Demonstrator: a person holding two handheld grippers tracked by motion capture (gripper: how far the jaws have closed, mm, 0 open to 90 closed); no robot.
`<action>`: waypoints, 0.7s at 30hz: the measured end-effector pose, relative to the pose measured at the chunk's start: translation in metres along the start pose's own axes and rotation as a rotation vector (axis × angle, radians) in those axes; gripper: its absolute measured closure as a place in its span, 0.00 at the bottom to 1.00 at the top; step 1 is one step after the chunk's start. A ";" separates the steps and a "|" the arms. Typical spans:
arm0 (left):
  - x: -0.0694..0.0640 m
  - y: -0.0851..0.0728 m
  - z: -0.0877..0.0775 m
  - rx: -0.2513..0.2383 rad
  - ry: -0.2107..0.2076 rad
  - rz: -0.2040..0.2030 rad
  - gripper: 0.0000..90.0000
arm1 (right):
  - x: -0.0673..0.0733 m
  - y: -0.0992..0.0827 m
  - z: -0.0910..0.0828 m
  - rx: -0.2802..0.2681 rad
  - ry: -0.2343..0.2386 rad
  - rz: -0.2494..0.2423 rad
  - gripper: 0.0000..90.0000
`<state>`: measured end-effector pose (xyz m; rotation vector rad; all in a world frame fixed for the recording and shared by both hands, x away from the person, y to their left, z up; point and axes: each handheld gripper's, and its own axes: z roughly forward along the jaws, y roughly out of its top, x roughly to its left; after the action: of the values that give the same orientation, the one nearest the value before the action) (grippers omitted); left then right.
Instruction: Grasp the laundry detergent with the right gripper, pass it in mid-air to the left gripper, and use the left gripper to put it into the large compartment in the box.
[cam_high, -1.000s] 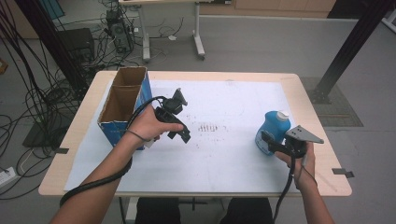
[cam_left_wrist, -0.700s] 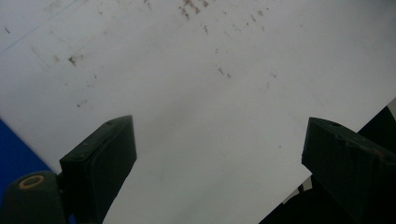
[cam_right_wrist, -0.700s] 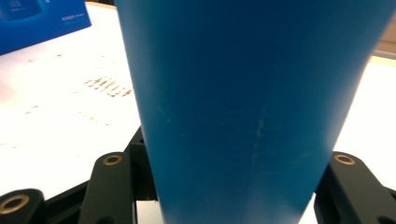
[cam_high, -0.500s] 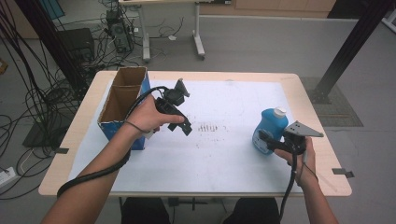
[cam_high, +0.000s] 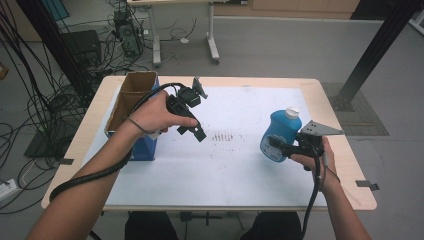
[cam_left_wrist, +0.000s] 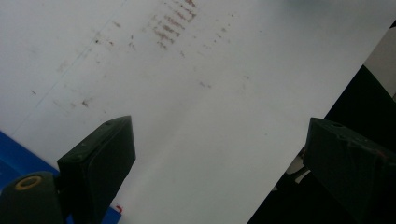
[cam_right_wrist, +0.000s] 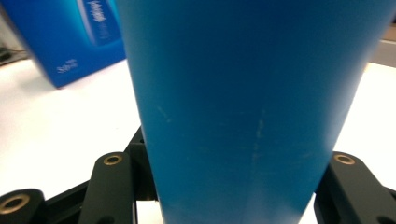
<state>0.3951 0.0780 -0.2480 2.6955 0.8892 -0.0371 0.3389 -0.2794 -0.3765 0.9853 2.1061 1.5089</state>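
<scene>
The right gripper (cam_high: 274, 144) is clamped on the one blue bottle (cam_high: 280, 135), its jaws pressed against the bottle's lower body on either side, as the right gripper view shows up close. The bottle, with its white cap (cam_high: 292, 112) on top, sits at the right side of the bench (cam_high: 240, 180) and looks lifted just clear of the white sheet, tilted slightly.

The left gripper (cam_high: 196, 112) is held above the bench near the left, just right of the single open cardboard box (cam_high: 131, 107) with blue sides. In the left gripper view its jaws stand wide apart with nothing between them, only the white sheet and its faint brown marks (cam_left_wrist: 173, 25) below.

The step in hand seems to be carrying the bottle, most likely toward the box on the far left. The next move calls for a steady grip as the bottle travels leftward across the bench, keeping it upright enough to clear the box wall, then lowering it into the opening. The free left gripper may steady the box.

Count: one bottle, one box, two grippers.
</scene>
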 end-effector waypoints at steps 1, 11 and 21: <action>-0.001 0.000 -0.002 0.002 -0.003 0.007 0.11 | 0.001 0.002 0.001 0.000 0.021 0.003 0.49; -0.010 0.009 -0.020 0.015 -0.010 0.130 0.11 | 0.009 0.021 0.007 0.008 0.149 -0.040 0.49; -0.022 0.015 -0.036 0.031 -0.024 0.252 0.11 | 0.021 0.038 0.013 0.005 0.300 -0.074 0.49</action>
<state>0.3835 0.0637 -0.2072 2.8083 0.5411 -0.0281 0.3454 -0.2486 -0.3434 0.7090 2.3201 1.7023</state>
